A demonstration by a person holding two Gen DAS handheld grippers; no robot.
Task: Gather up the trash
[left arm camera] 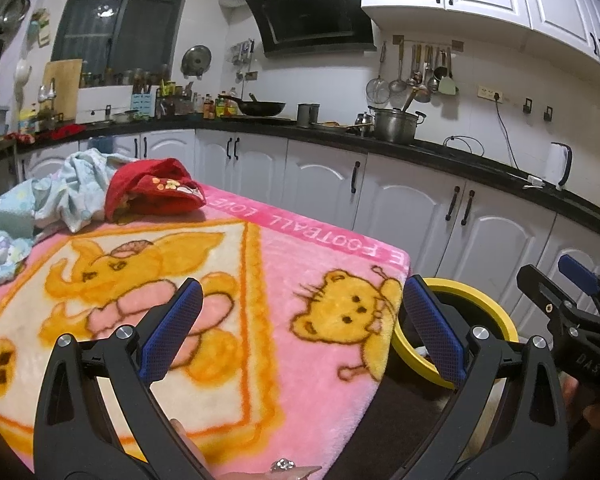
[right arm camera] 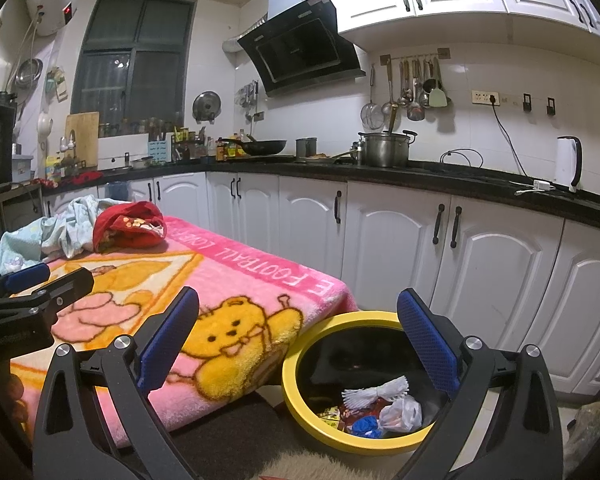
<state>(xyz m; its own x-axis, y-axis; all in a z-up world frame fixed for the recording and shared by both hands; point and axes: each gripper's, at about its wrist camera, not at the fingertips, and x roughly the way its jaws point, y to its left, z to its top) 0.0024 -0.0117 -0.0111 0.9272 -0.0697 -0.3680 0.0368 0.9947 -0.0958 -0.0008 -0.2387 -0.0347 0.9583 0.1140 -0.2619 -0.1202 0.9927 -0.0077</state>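
Kitchen cupboards [left arm camera: 400,196] back a pink blanket [left arm camera: 284,264]; the left gripper [left arm camera: 300,328] gapes wide, empty, a red cloth [left arm camera: 152,188] at the far edge. Right view: right gripper [right arm camera: 300,336] wide, empty, above the yellow-rimmed bin [right arm camera: 296,384] beside the blanket's corner, holding crumpled wrappers [right arm camera: 376,408].

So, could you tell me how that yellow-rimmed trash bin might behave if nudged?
The yellow-rimmed trash bin probably slides or tips easily: it holds only light-looking wrappers. Round, so once tipped it may roll.
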